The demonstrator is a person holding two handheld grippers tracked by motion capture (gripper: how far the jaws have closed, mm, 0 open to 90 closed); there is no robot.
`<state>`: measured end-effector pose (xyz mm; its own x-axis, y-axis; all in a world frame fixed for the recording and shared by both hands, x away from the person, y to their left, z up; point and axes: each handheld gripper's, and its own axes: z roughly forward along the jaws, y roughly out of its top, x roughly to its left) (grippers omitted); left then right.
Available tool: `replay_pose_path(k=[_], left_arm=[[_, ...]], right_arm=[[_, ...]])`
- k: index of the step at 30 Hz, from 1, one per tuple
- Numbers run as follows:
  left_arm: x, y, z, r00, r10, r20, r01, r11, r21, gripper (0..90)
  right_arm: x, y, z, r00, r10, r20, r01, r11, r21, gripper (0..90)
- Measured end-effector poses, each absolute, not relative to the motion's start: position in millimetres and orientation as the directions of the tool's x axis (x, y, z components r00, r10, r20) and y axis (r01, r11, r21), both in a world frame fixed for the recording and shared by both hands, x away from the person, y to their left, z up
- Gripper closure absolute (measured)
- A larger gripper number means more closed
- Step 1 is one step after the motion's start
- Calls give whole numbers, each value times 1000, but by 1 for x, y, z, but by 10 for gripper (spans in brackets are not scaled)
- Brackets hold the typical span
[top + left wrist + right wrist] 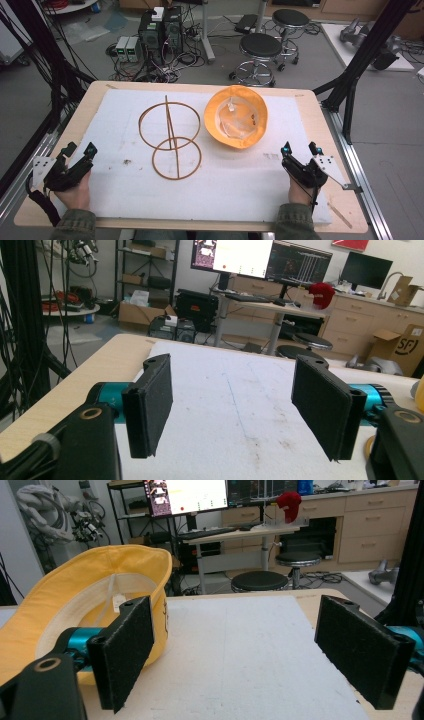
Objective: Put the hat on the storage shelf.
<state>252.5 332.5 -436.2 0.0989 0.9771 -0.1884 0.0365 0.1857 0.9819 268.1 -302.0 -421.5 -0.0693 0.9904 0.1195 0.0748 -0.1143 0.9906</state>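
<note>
White padding [250, 190] covers the table. From above, a yellow hat [236, 122] lies upside down beside a wire stand [170, 140]. Left gripper [235, 405] has its jaws wide apart, holding nothing. Right gripper [255, 650] is wide apart too, hat near.

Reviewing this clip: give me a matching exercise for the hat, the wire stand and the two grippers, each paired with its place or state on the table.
Things:
1. yellow hat
2. wire stand
3. left gripper
4. right gripper

Places or states:
A. lying on its side, two rings joined by a rod
B. near right edge of the white mat, jaws open
C. upside down, lining showing, far right of centre
D. near left edge of the white mat, jaws open

Pairs: 1-C, 2-A, 3-D, 4-B
</note>
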Motion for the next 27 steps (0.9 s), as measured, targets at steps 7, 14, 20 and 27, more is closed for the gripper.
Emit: replay_pose_path(k=[7,14,20,27], left_arm=[[252,333,-436,96,977,-191,31,189,981,328],[252,333,-436,99,977,-190,36,188,982,328],[252,333,-436,100,976,-191,36,189,981,328],[253,332,-437,104,976,-190,39,187,982,328]], right_arm=[[267,-303,-421,-61,990,130,72,-126,989,149],[267,-303,-422,-60,988,143,77,-139,987,149],[266,-303,-421,-62,989,136,58,-133,989,152],[268,-300,-420,-76,992,105,58,-101,993,153]])
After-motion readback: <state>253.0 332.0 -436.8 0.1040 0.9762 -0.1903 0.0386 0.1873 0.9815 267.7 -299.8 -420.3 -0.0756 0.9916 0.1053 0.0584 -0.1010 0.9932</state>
